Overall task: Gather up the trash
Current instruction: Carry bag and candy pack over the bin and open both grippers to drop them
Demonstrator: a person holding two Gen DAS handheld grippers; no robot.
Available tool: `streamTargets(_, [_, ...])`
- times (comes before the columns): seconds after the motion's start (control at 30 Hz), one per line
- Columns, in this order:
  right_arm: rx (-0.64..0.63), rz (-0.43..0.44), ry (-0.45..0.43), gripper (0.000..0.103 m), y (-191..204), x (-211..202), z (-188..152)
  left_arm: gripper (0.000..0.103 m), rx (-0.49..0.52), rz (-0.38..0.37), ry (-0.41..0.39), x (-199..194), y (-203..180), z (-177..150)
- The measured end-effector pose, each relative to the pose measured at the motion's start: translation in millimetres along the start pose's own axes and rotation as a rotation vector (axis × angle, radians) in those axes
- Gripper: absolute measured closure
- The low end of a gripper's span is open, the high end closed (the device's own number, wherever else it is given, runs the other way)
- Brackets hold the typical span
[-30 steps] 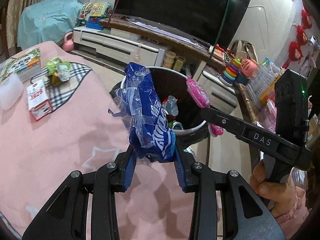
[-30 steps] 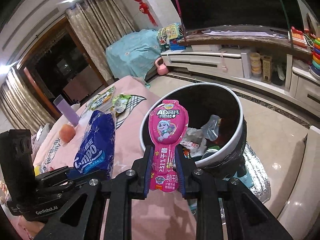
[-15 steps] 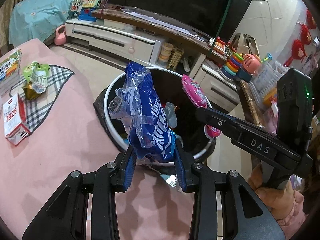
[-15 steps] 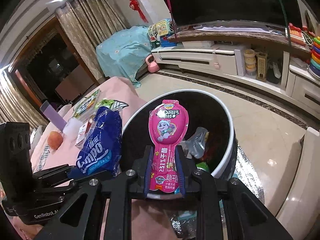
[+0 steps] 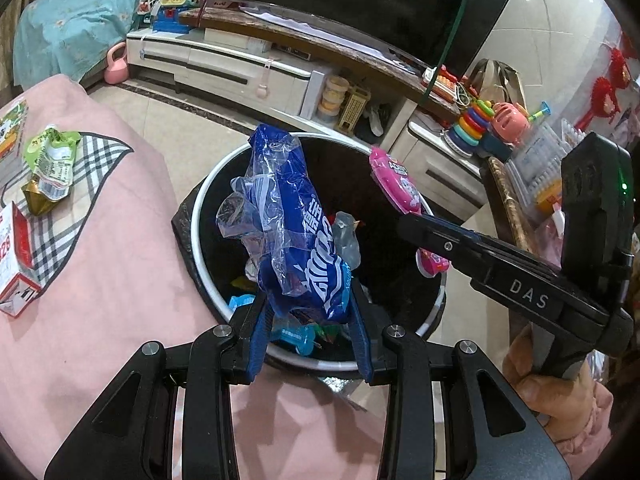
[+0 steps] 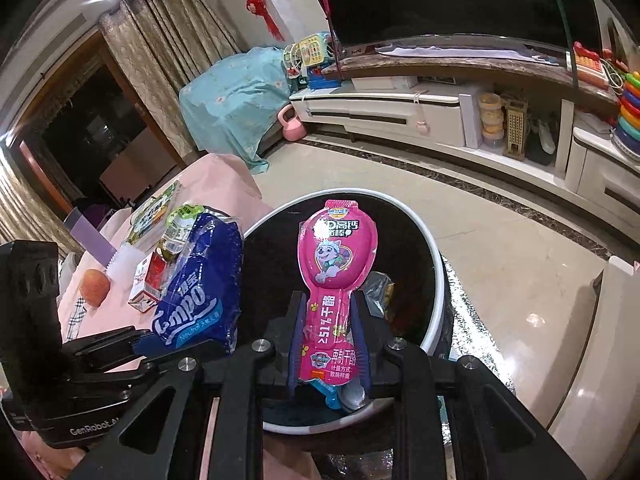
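Left claw [image 5: 308, 320] tilted down, over bin [image 5: 200, 216]

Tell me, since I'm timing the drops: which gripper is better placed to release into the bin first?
Right, narrowly. Its pink wrapper hangs over the bin opening; the left gripper's blue wrapper sits nearer the rim.

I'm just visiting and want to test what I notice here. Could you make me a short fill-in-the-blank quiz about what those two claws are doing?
1. The left claw grips a crumpled ____ tissue wrapper.
2. The right claw grips a spoon-shaped ____ snack packet.
3. Both pieces hang above the open, white-rimmed ____.
4. On the pink cloth a ____ wrapper still lies.

Missing words: blue; pink; trash bin; green
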State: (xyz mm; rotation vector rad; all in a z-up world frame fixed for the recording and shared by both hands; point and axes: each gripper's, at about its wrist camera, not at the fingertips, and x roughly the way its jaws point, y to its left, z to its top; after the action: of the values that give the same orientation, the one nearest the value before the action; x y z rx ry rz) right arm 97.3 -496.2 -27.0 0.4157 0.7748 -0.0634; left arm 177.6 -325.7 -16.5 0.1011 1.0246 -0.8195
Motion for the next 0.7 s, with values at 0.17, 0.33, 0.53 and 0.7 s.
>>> streamTargets(0.17, [0.002, 0.001, 0.014, 0.080, -3.1, 3.5, 2.4, 0.068, -0.001, 0.007, 0.010, 7.4, 0.3, 6.9])
streamTargets(0.33, [0.010, 0.001, 0.025, 0.077, -6.4, 5.8, 5.1, 0.061, -0.024, -0.001, 0.025, 12.0, 4.7, 11.4])
streamTargets(0.53, [0.031, 0.019, 0.015, 0.072, -9.3, 1.8, 7.2, 0.047, -0.011, 0.013, 0.011, 7.1, 4.3, 10.6])
streamTargets(0.7, [0.045, 0.019, -0.005, 0.065, -9.9, -3.2, 8.9, 0.042, -0.020, 0.021, -0.006, -2.9, 9.1, 3.7])
